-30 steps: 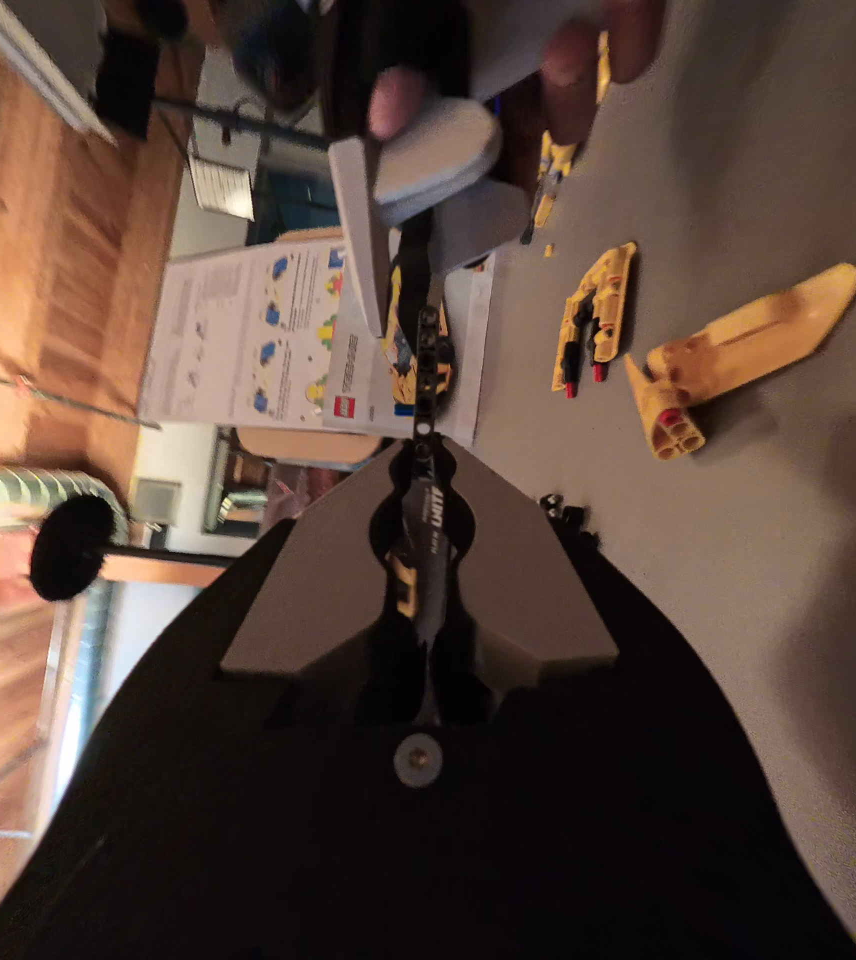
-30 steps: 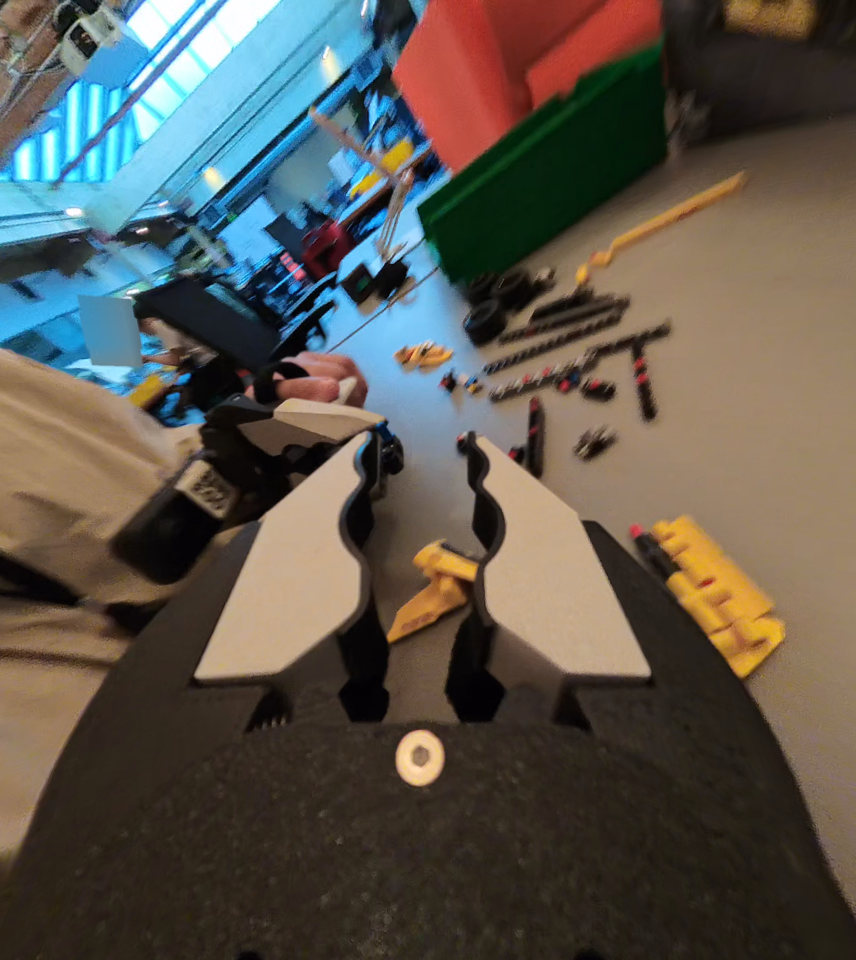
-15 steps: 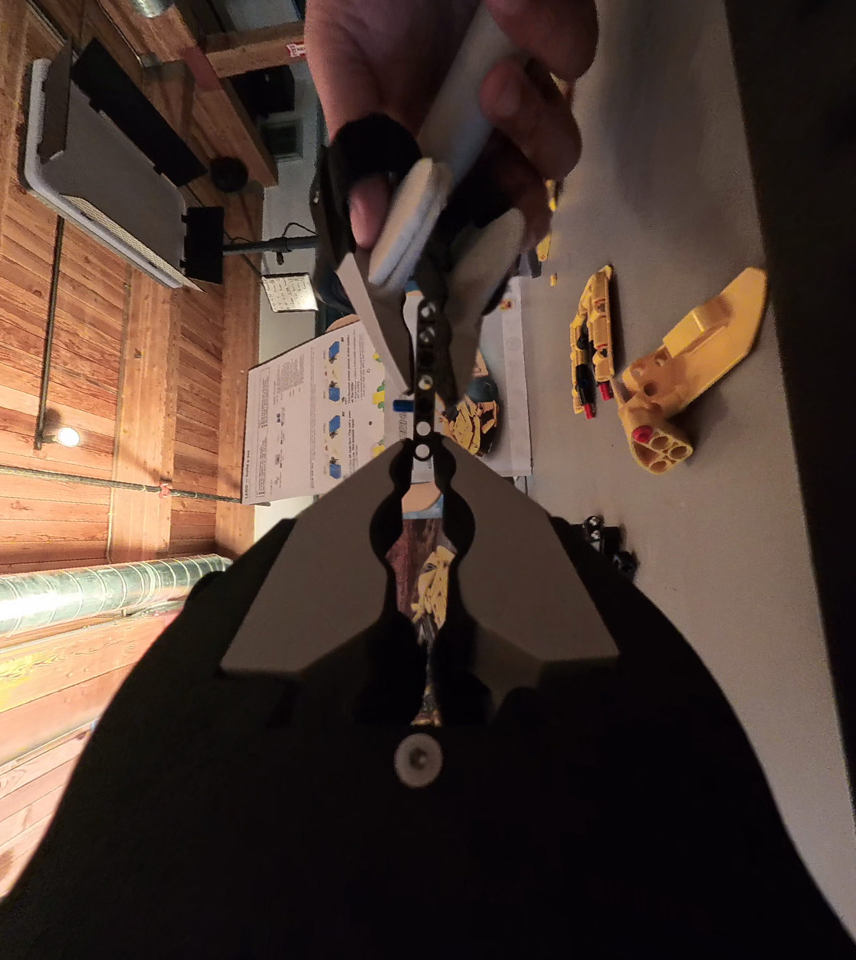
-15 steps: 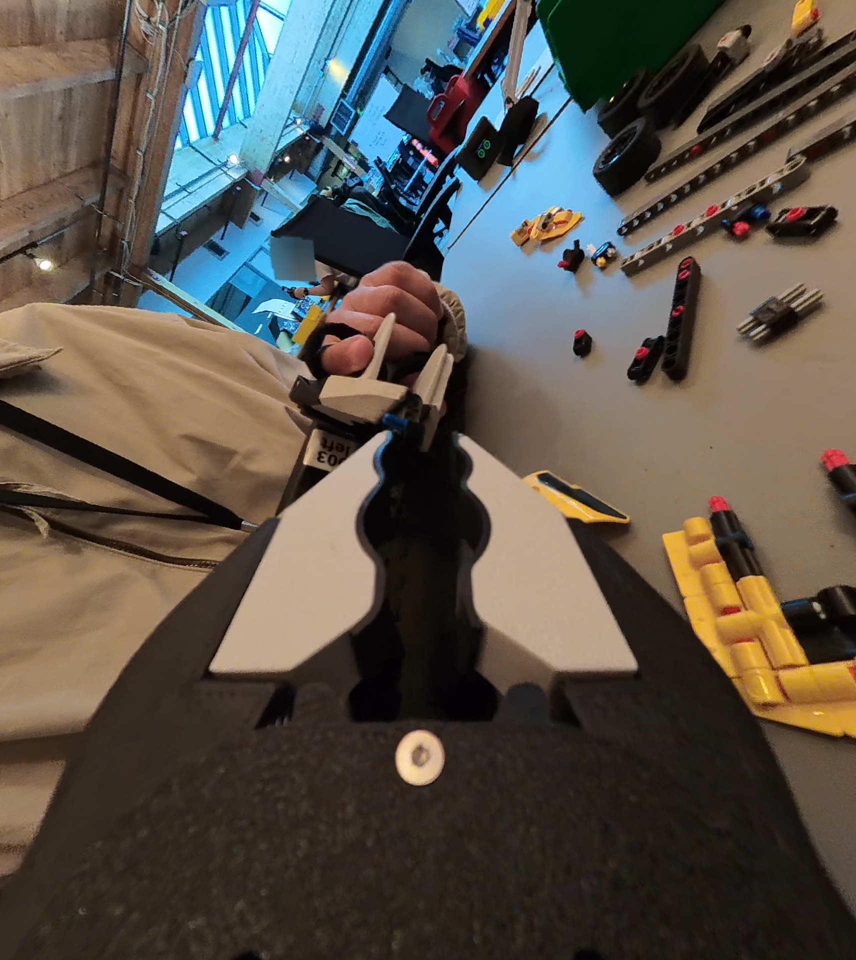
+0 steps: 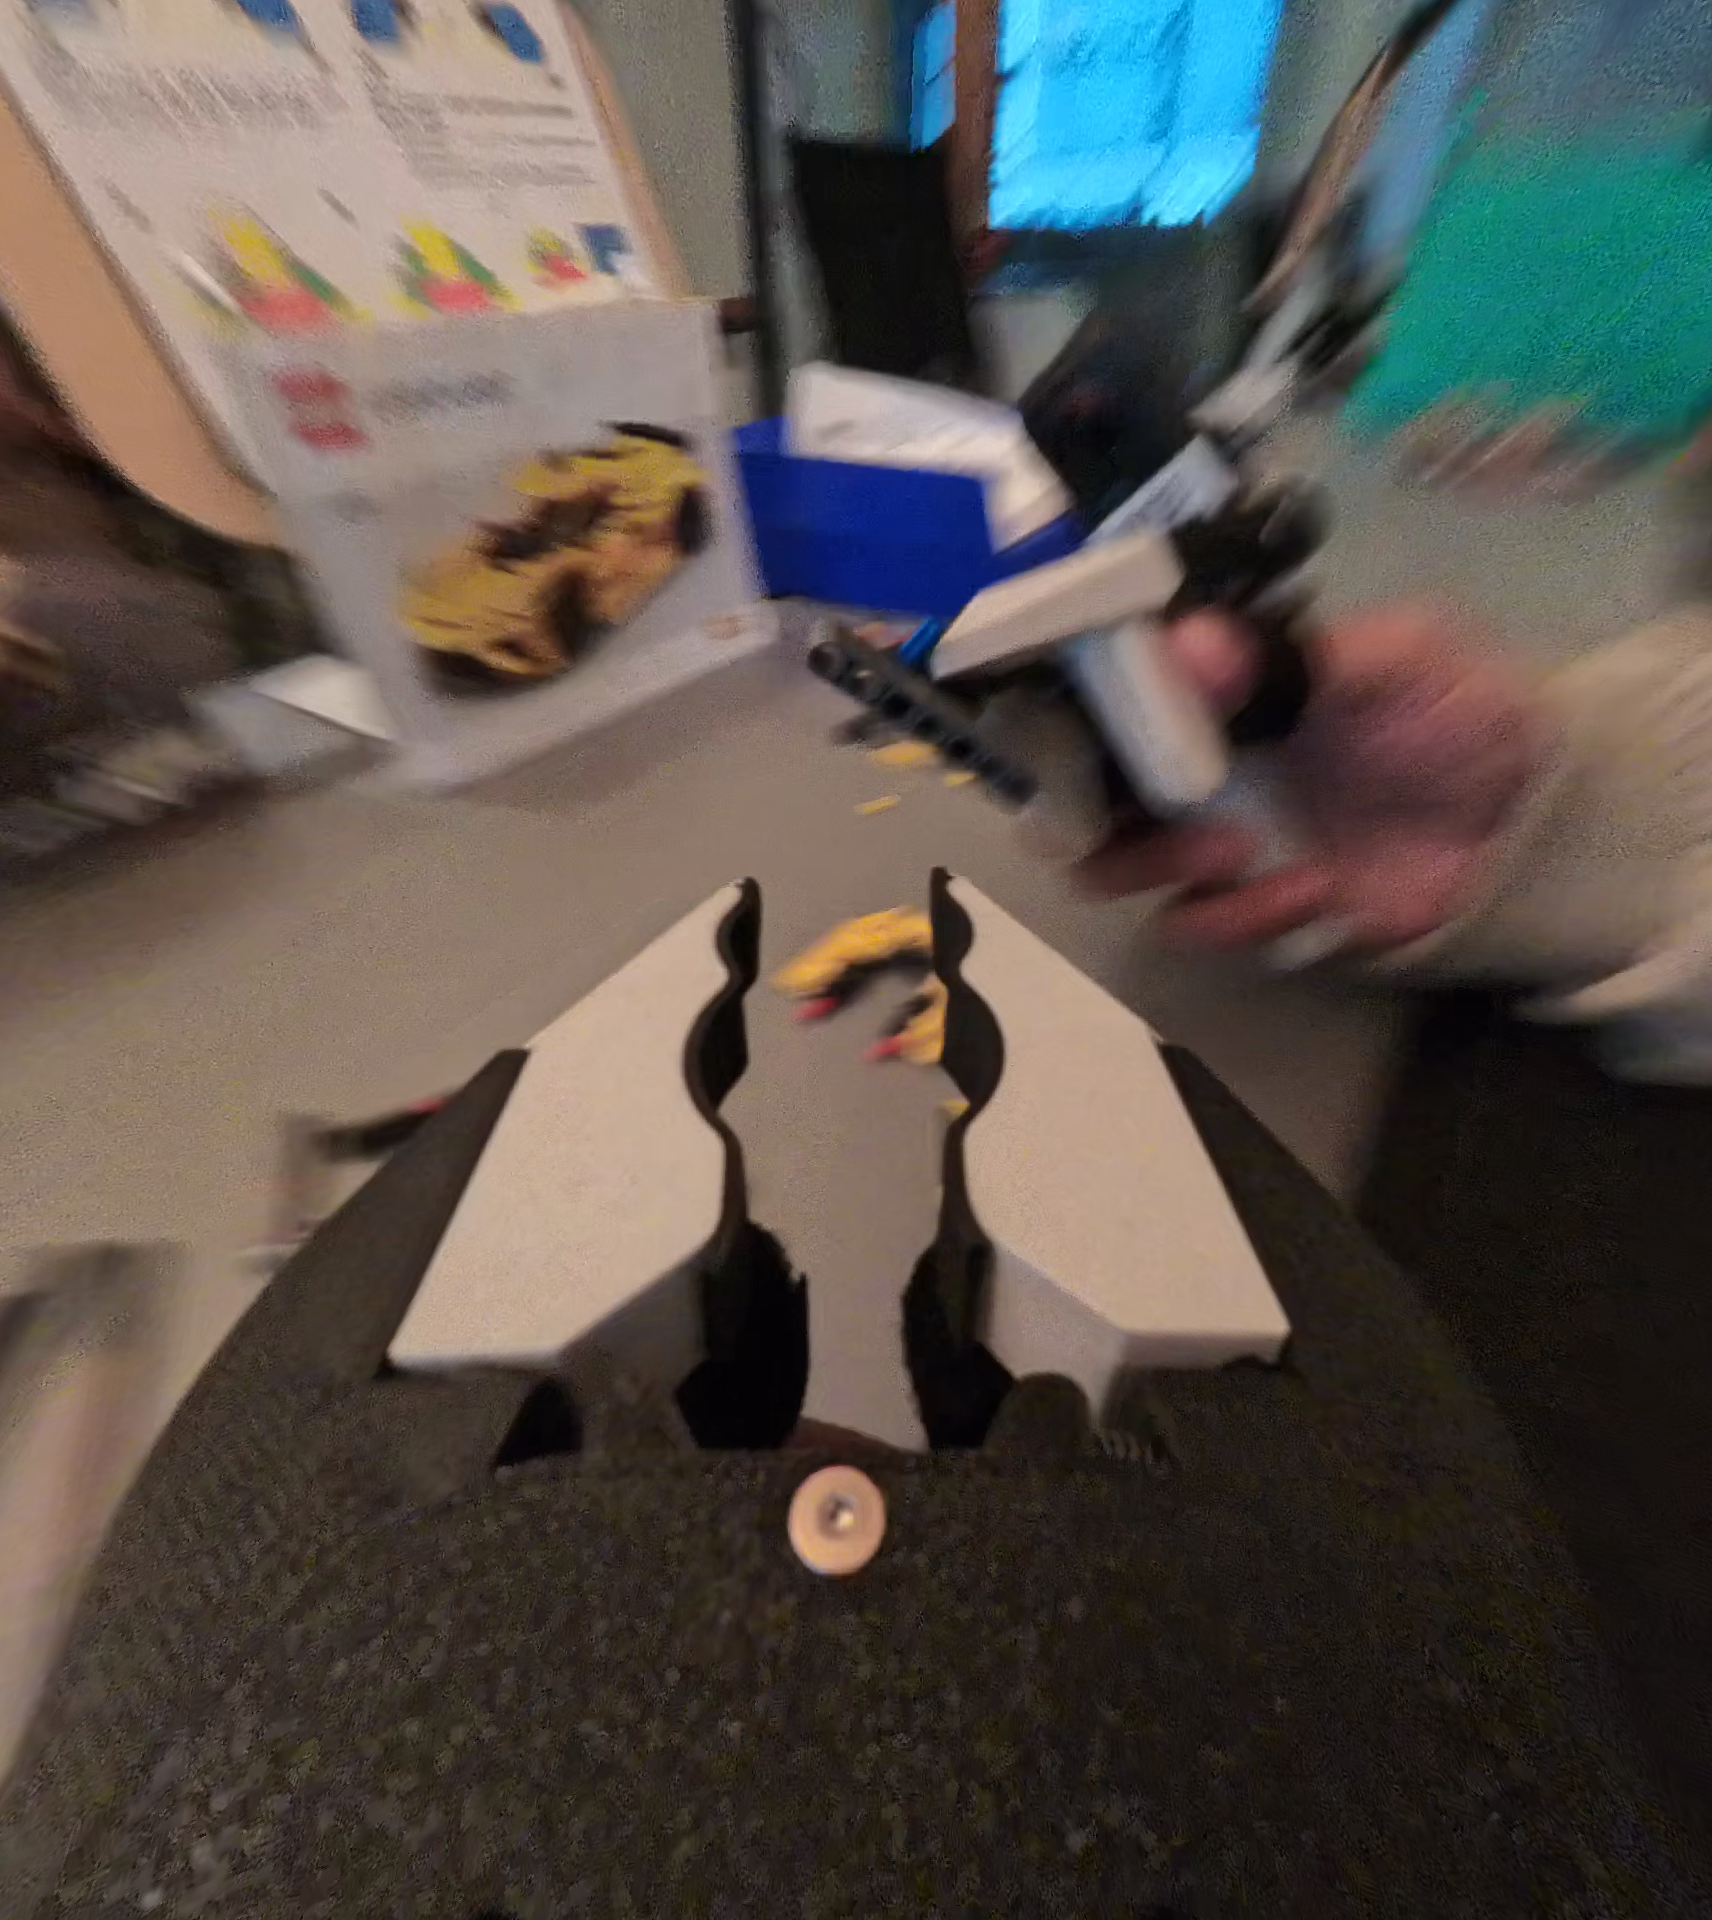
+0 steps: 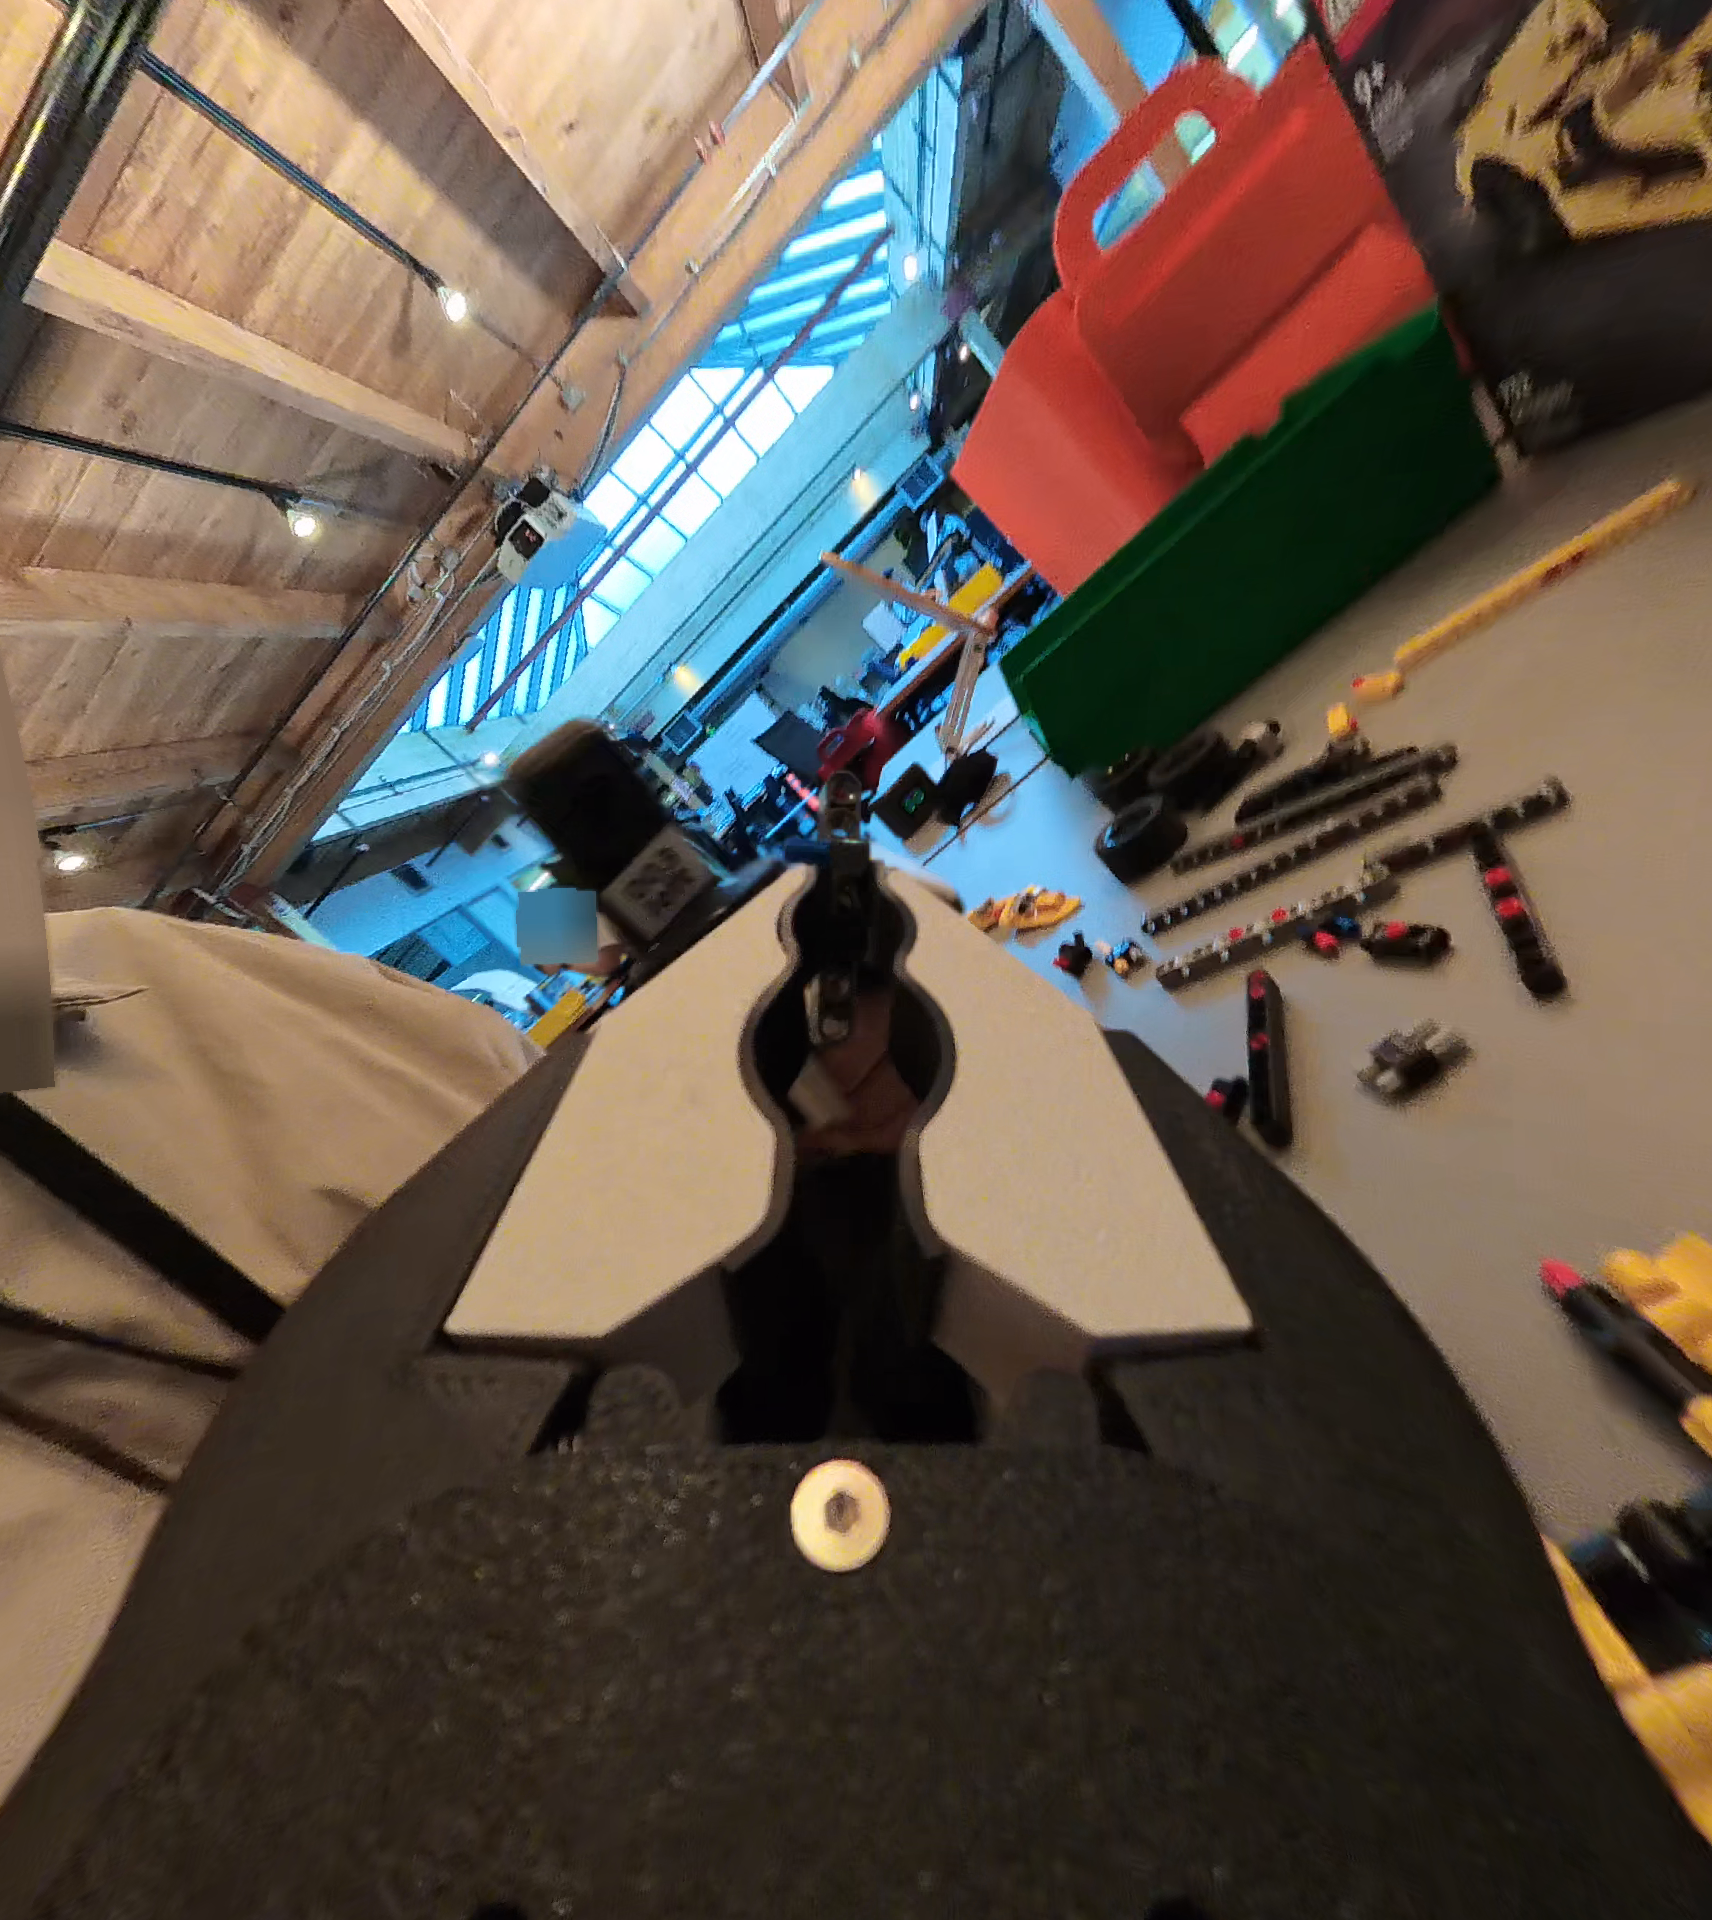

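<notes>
My right gripper [image 6: 844, 875] is shut on a thin black beam with holes [image 6: 841, 831], whose end sticks out past the fingertips. In the blurred left wrist view that gripper [image 5: 945, 649] shows at the right in a person's hand [image 5: 1371, 821], with the black beam [image 5: 919, 712] slanting out of it above the table. My left gripper [image 5: 844, 885] is open and empty over the grey table [image 5: 312, 987]. A yellow and black assembly [image 5: 862, 951] lies on the table just beyond its fingertips.
An instruction booklet [image 5: 519, 540] and a blue bin [image 5: 862, 520] stand at the table's back. The right wrist view shows several black beams [image 6: 1299, 831], black wheels [image 6: 1143, 826], a yellow assembly [image 6: 1704, 1340], a green box [image 6: 1247, 582] and a red box [image 6: 1195, 343]. Some 4 cm of space lies between my two pairs of fingers.
The black beam has passed from my left gripper to my right one. The left gripper has opened, let go and swung away level over the table. The right gripper has shut on the beam.
</notes>
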`<state>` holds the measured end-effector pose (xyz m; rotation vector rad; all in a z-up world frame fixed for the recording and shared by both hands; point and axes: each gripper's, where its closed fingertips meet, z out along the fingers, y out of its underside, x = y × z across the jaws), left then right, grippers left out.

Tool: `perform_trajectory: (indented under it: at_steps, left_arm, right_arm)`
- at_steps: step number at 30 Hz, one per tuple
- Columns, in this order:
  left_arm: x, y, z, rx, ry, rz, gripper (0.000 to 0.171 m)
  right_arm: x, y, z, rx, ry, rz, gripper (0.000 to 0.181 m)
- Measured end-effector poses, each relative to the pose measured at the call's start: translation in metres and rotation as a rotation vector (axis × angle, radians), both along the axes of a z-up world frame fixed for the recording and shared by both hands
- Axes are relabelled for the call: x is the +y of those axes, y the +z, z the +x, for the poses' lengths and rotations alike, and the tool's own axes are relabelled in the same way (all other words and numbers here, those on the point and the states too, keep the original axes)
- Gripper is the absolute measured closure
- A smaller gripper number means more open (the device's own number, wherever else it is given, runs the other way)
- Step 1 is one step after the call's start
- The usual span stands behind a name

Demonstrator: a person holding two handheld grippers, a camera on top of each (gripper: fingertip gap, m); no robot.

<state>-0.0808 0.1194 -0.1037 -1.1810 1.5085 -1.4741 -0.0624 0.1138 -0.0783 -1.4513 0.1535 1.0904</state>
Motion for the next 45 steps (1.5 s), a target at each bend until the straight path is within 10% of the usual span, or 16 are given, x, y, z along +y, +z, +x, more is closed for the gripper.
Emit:
perform_trajectory:
  at_steps: [4,8,27,45]
  left_arm:
    - [-0.015,0.022,-0.011,0.031,-0.297,-0.499,0.137]
    - [-0.007,0.024,-0.012,-0.009,-0.244,-0.448,0.162]
    - [-0.021,0.017,-0.026,0.039,-0.386,-0.381,0.164]
    - [-0.010,0.032,-0.025,-0.012,-0.416,-0.658,0.165]
  right_arm:
    - [0.009,0.001,-0.020,-0.047,-0.007,0.028,0.173]
    - [0.013,0.000,-0.034,-0.038,0.042,0.027,0.174]
    - [-0.009,-0.008,-0.047,-0.107,0.234,-0.045,0.175]
    - [-0.001,0.003,-0.048,0.088,0.213,0.035,0.173]
